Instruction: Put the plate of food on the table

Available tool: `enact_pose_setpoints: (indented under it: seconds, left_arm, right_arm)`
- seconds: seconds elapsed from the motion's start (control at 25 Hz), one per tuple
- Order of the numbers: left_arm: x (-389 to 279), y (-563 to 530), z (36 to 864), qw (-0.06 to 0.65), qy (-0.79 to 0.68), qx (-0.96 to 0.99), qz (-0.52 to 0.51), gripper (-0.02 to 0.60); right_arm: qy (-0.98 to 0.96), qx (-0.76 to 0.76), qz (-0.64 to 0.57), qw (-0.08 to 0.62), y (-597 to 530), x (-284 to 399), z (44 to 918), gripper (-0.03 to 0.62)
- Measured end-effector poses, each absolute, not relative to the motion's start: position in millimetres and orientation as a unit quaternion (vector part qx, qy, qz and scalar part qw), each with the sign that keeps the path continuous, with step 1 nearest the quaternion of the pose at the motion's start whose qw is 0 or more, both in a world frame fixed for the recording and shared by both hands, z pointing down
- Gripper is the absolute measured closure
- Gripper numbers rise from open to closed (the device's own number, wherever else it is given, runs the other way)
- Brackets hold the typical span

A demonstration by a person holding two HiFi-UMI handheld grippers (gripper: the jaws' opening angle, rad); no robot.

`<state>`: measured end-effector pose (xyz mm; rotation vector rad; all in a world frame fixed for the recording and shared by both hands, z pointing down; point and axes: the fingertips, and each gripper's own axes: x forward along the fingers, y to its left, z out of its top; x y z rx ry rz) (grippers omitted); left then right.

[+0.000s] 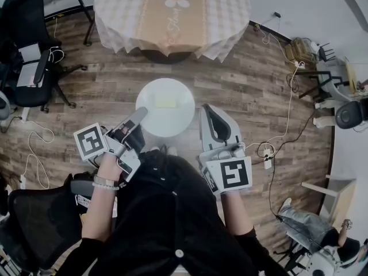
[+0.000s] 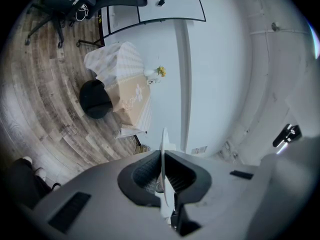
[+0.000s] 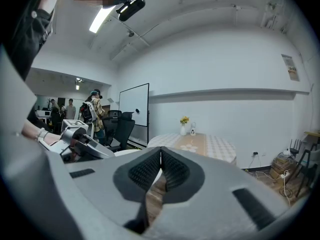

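The left gripper (image 1: 140, 115) is clenched on the left rim of the plate (image 1: 172, 125), with the thin white edge pinched between its jaws. The right gripper (image 1: 206, 111) has its jaws pressed together on nothing, tips just beside the plate's right rim. Both forearms reach forward from the body, and the plate, with yellow food (image 1: 165, 103) at its middle, hangs over wooden floor (image 1: 103, 79); the round table (image 1: 123, 30) stands beyond the plate's far edge, well apart, with open floor between.

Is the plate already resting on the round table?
No, the plate hangs over the wooden floor, clamped by the left gripper, short of the table.
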<state>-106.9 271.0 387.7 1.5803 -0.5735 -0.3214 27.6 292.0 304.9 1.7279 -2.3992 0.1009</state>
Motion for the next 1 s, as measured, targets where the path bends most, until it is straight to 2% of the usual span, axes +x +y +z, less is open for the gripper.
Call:
enact_pose_setpoints:
  seconds: [1.0]
  left_arm:
    - [-152.5,251.0,375.5,0.653,-0.234,0.705,-0.147,0.572]
  right_arm:
    - [-0.787,0.611,0.019,0.084,288.3,-9.2,294.9,0.594]
